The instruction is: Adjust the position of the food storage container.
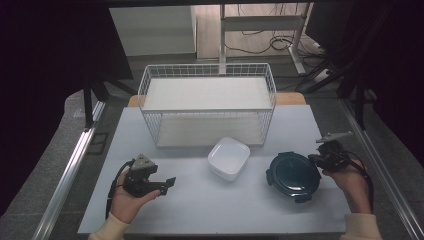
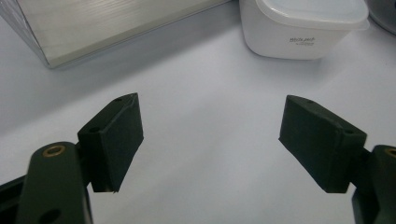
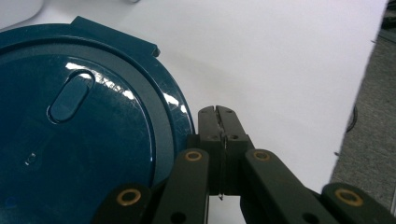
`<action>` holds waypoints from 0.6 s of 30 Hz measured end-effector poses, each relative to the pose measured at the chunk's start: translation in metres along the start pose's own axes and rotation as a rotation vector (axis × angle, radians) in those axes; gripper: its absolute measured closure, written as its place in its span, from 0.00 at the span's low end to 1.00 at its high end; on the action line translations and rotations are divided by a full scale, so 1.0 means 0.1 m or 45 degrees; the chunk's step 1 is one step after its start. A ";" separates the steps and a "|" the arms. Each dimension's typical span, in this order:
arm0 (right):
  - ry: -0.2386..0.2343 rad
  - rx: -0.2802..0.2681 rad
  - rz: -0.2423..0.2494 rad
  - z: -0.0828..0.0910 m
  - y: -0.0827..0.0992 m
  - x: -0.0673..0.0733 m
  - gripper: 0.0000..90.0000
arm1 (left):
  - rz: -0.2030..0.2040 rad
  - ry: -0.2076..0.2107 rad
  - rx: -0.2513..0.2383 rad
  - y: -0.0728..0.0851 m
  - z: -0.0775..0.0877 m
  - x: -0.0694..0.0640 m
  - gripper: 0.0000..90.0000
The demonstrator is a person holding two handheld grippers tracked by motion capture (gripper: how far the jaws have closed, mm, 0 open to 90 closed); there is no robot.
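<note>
Glossy teal round lid (image 3: 79, 126) beside right claw (image 3: 218, 111), pressed together; left claw (image 2: 210, 140) apart.

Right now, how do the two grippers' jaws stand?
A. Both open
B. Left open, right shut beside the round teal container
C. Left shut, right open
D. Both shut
B: the left gripper has its jaws wide apart over bare table, while the right gripper has its jaws pressed together at the rim of the round teal container.

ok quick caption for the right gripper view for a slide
Right gripper, jaws shut and empty, beside the rim of the dark blue round container lid on the white table.
</note>
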State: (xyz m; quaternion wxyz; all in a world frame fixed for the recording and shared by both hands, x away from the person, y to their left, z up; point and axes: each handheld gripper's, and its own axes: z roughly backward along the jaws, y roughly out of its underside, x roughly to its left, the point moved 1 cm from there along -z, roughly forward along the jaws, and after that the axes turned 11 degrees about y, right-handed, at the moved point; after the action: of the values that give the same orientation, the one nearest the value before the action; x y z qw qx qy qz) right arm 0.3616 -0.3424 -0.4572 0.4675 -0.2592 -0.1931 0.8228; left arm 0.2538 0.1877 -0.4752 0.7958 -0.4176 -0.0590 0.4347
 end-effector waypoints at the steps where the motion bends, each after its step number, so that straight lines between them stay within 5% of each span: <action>1: -0.005 0.002 0.004 0.00 0.00 0.02 1.00 | 0.000 0.000 0.001 0.00 0.00 0.00 0.24; 13: -0.099 0.026 0.075 0.05 -0.04 0.28 1.00 | -0.001 -0.001 0.004 0.00 0.00 0.00 0.24; 18: -0.095 0.051 0.094 0.08 -0.04 0.36 1.00 | 0.000 0.000 0.008 0.01 -0.01 -0.01 0.24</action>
State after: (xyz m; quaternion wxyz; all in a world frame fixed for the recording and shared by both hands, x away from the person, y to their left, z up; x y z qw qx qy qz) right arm 0.3436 -0.3098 -0.4572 0.4344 -0.2259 -0.1840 0.8523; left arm 0.2537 0.1866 -0.4763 0.7972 -0.4149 -0.0575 0.4348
